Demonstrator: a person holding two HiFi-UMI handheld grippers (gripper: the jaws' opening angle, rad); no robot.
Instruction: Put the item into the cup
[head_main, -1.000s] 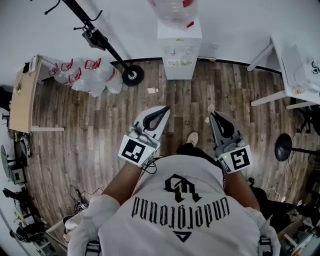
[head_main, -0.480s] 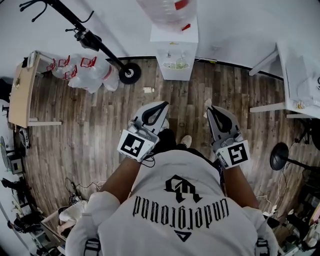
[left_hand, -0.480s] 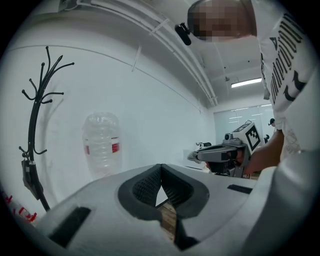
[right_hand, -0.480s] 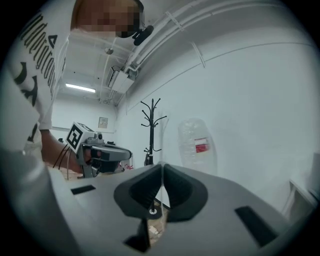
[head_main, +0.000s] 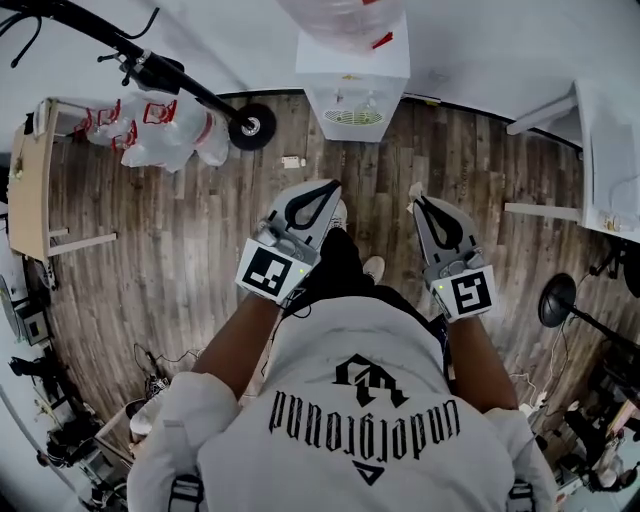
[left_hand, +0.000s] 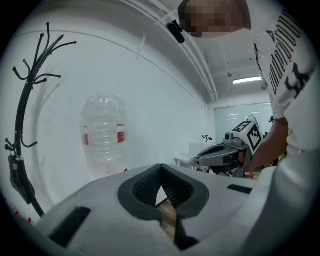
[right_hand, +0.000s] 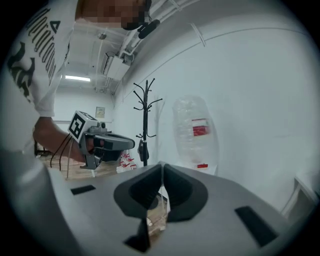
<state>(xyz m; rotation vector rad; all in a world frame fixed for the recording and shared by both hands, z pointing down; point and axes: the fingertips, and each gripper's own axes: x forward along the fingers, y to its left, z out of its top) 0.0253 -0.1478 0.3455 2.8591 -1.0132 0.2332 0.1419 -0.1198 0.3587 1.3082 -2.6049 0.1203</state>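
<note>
No cup and no item shows in any view. In the head view my left gripper (head_main: 333, 186) and right gripper (head_main: 414, 190) are held side by side at waist height over the wooden floor, both pointing at a white water dispenser (head_main: 352, 75). In the left gripper view the left gripper (left_hand: 161, 168) has its jaws closed tip to tip, with nothing between them. The right gripper (right_hand: 162, 166) likewise shows closed, empty jaws. Each gripper camera sees the other gripper off to the side: the right gripper (left_hand: 220, 156) and the left gripper (right_hand: 107, 142).
The dispenser's clear bottle (left_hand: 103, 135) stands against the white wall. A scooter (head_main: 160, 75) and white bags (head_main: 150, 135) lie at the back left beside a wooden table (head_main: 28, 180). A white desk (head_main: 610, 150) is at the right, a coat rack (right_hand: 145, 115) by the wall.
The person has stepped forward: the floor, the scooter and the bags have slid up and left in the head view. Both grippers stay shut and side by side.
</note>
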